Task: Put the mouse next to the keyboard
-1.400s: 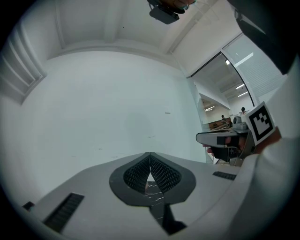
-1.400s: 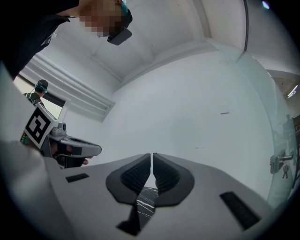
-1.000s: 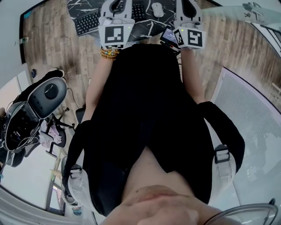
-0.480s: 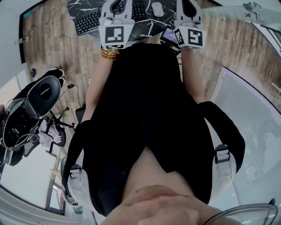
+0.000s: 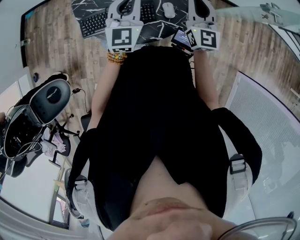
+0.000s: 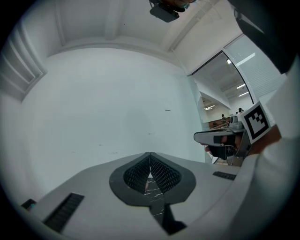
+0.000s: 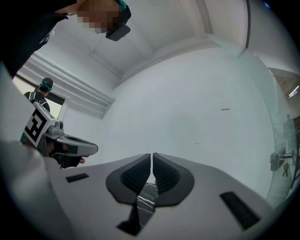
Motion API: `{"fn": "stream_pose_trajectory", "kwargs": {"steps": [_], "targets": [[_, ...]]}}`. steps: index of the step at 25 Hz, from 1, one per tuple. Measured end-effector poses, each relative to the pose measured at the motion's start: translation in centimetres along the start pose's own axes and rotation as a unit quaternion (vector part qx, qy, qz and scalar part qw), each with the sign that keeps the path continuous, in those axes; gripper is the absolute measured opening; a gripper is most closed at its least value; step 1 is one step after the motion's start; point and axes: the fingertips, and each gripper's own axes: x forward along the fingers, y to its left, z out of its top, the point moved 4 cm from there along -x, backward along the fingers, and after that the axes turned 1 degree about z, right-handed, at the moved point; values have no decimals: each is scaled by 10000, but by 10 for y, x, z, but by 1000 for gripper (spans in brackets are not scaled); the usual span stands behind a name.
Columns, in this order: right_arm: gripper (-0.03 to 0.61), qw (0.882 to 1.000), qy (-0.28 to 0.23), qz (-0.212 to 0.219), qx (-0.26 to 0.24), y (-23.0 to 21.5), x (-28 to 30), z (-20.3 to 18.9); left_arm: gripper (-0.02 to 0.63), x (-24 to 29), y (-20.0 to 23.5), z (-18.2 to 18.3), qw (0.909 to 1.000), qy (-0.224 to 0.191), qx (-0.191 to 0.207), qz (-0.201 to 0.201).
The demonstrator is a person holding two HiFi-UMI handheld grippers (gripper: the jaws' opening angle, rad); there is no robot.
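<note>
In the head view a white mouse point(image 5: 168, 9) lies on the black marbled desk point(image 5: 157, 29), just right of a black keyboard point(image 5: 93, 22). My left gripper point(image 5: 124, 6) and right gripper point(image 5: 201, 5) hover over the desk's near edge, the mouse between them. Both point at a white wall in their own views. The left gripper point(image 6: 150, 157) is shut with nothing between its ribbed pads, and so is the right gripper point(image 7: 152, 157). Each gripper view shows the other gripper at its side, the right gripper point(image 6: 224, 138) and the left gripper point(image 7: 65, 148). Neither gripper view shows the mouse or keyboard.
A small dark device with a lit screen point(image 5: 180, 38) lies at the desk's near edge by my right gripper. The person's black-clad torso fills the middle of the head view. An office chair point(image 5: 47, 101) stands on the wooden floor at the left. A door handle point(image 7: 280, 158) shows at the right.
Both grippers stay where they were, shut. Only the chair at the left appears to shift slightly.
</note>
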Motion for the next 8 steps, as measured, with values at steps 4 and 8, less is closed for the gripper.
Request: {"fn": "stream_pose_trajectory", "kwargs": {"steps": [4, 8], "targets": [[37, 10000, 53, -19, 47, -2, 2, -4, 14, 0, 2, -1, 10000, 12, -12, 20], [37, 9997, 219, -48, 0, -2, 5, -10, 14, 0, 4, -4, 10000, 33, -54, 45]]}}
